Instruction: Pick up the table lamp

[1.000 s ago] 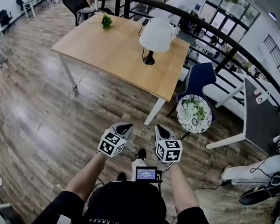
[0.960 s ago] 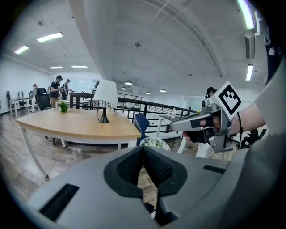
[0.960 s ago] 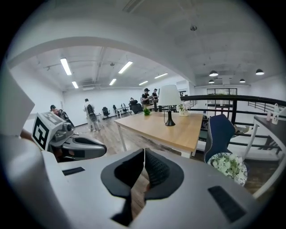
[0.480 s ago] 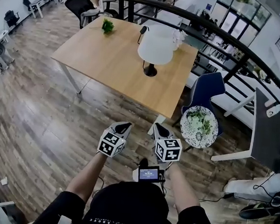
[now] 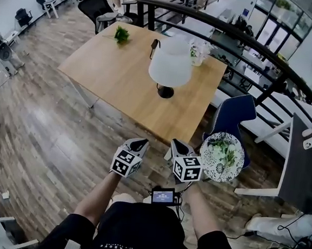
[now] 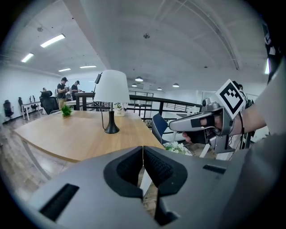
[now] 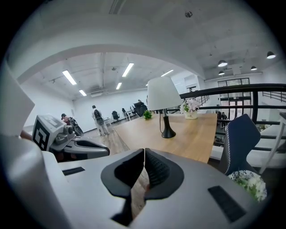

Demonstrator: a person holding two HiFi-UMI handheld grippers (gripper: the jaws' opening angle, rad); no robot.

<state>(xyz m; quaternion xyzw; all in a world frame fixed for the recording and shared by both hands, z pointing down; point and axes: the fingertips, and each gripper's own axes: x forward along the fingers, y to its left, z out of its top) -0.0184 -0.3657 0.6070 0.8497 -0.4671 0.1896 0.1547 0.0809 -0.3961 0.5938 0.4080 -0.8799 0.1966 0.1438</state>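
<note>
Both grippers are held side by side above the brown wood-plank floor (image 5: pixel 46 133). The left gripper (image 5: pixel 138 142) has its jaws pressed together on nothing, and the right gripper (image 5: pixel 177 145) is likewise closed and empty. The white-shaded table lamp with a black stem and round black base (image 5: pixel 170 68) stands upright ahead of both grippers, well apart from them and roughly in line with the gap between them. It sits toward the far side of the light wooden rectangular table (image 5: pixel 117 74), with bare tabletop all round its base. The table's near corner shows just ahead of the two grippers' tips. To the left of the left gripper the floor lies open. Just right of the right gripper is a round speckled dish of greenery (image 5: pixel 222 157), with a dark blue chair (image 5: pixel 233 114) beyond it. A black metal railing (image 5: pixel 250 43) curves past the table's far side.
</note>
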